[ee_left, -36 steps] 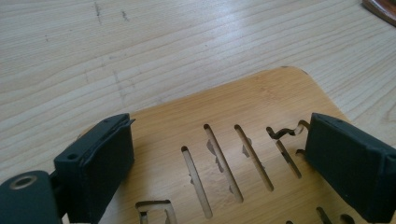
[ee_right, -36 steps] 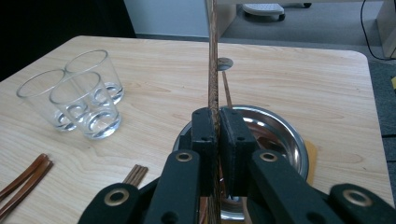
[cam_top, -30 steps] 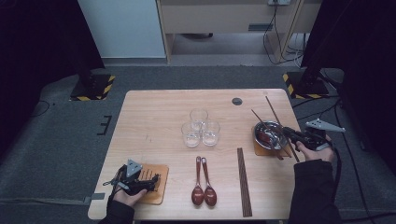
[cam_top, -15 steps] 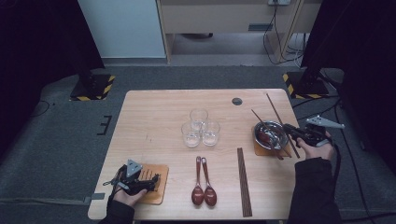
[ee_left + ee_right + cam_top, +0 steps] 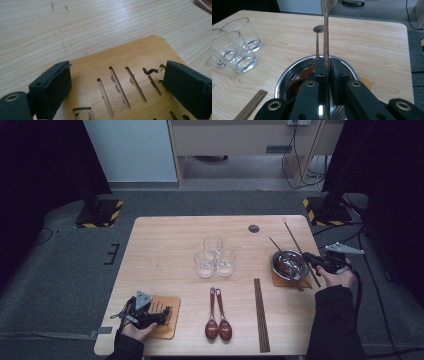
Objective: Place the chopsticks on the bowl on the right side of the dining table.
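At the right edge of the pale wooden table (image 5: 165,245), the right gripper (image 5: 327,65) has its two black jaws pressed together on a long dark wooden chopstick (image 5: 326,30), pinching it over a shiny round steel bowl (image 5: 289,263). In the right gripper view the stick runs up between the pads and on past the far rim of the bowl, with a second dark stick (image 5: 317,45) lying just beside it, its near end hidden behind the jaws. The bowl sits on a small square bamboo coaster (image 5: 278,280), and in the high view the held chopstick crosses the bowl's right side at a slant, the person's hand (image 5: 340,275) gripping the tool close behind it.

Near the front left corner, the left gripper (image 5: 117,92) rests over a slotted bamboo mat (image 5: 130,57), its jaws spread wide apart with nothing between them but the mat's cut-out slits.

Across the middle of the table stand three clear drinking glasses (image 5: 214,256) huddled together, touching or nearly so. Toward the front edge lie two reddish-brown wooden spoons (image 5: 218,317) side by side, bowls pointing to the person, and just to their right a bundle of dark chopsticks (image 5: 261,312) lies lengthwise. A small round grommet hole (image 5: 254,228) shows in the tabletop near the far side.
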